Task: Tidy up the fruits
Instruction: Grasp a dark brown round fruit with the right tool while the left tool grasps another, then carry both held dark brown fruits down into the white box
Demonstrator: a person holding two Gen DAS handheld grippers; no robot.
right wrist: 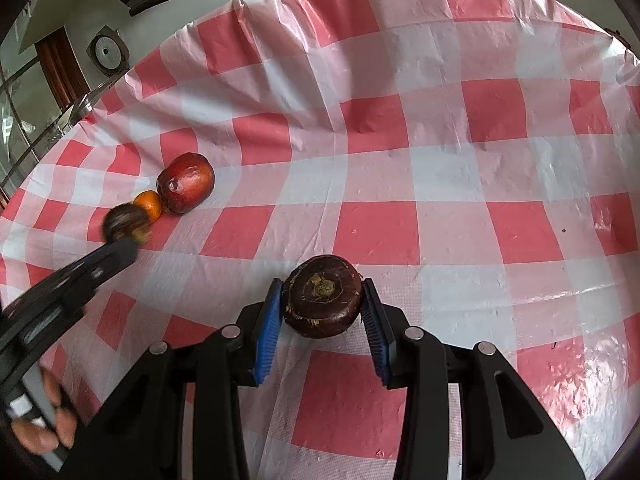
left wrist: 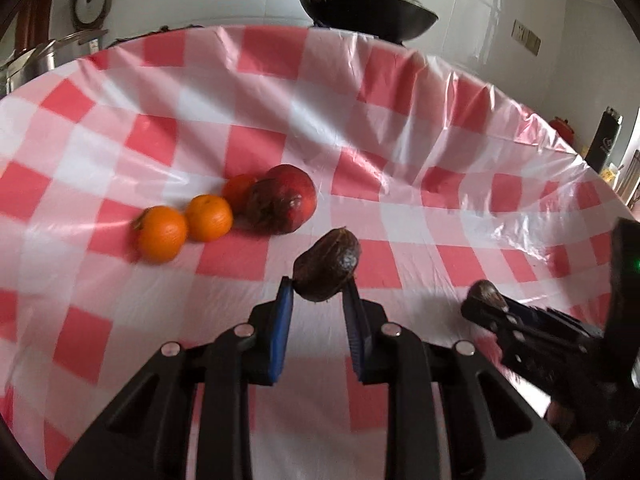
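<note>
Here two dark brown fruits are held at once, one in each gripper. The left gripper (left wrist: 318,288) is clamped on a small dark fruit (left wrist: 327,264), and this fruit is lifted above the checked tablecloth (left wrist: 400,152); only its lower end is pinched between the blue pads (left wrist: 283,320). The right gripper (right wrist: 322,300) is clamped on a rounder dark fruit (right wrist: 322,296), whose flat stem scar is turned to the camera. It cannot be told whether this one rests on the cloth or hangs just above it.

The step in hand is judged to be the carrying of both fruits to a group. On the cloth a row is already formed: two oranges (left wrist: 162,233) touching each other, a third orange (left wrist: 238,190) behind, and a red pomegranate (left wrist: 282,204) beside it.

For the next move a free place near this row is needed (probably just beside the pomegranate), and the fruit should be lowered gently, because round things roll easily on smooth plastic.

The oranges have a bright, dimpled skin. The pomegranate is glossy, with a darker, dull patch. The brown fruits look rough and matt. The tablecloth is thin, shiny and wrinkled.
</note>
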